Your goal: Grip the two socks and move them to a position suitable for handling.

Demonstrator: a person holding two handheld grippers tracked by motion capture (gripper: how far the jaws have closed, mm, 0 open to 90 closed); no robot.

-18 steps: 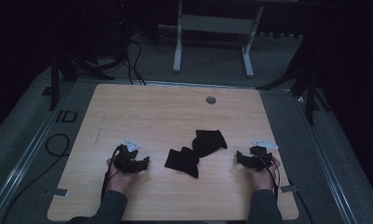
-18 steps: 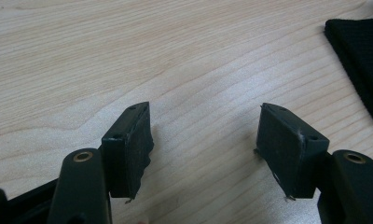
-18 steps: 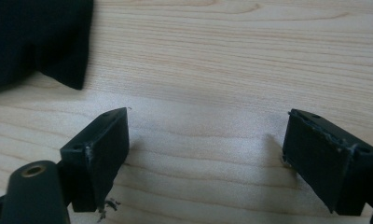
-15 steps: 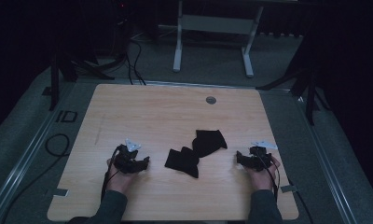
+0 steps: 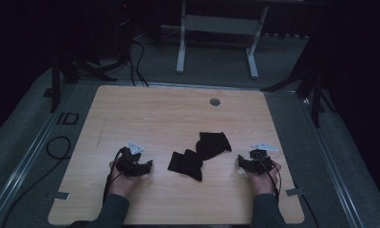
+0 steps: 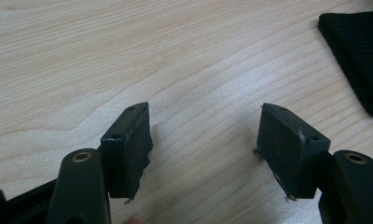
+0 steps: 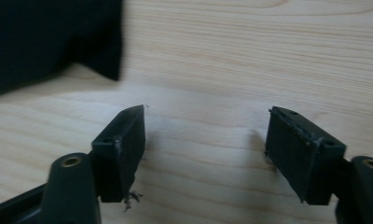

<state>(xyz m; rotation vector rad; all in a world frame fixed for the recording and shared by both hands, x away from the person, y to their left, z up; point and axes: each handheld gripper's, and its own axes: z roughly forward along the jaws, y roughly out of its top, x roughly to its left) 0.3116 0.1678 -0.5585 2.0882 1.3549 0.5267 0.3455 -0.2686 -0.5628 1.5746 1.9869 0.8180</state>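
Bare tabletop (image 5: 155, 118) around black cloth (image 5: 197, 154)

Matt black cloth (image 5: 200, 153), pale wood table (image 5: 155, 114)

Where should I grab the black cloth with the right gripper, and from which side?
Probably the free corner of the black cloth nearest the right gripper, coming in low from the right along the table. In the right gripper view that corner lies flat just ahead of the open jaws, so one jaw would have to slide under its edge.
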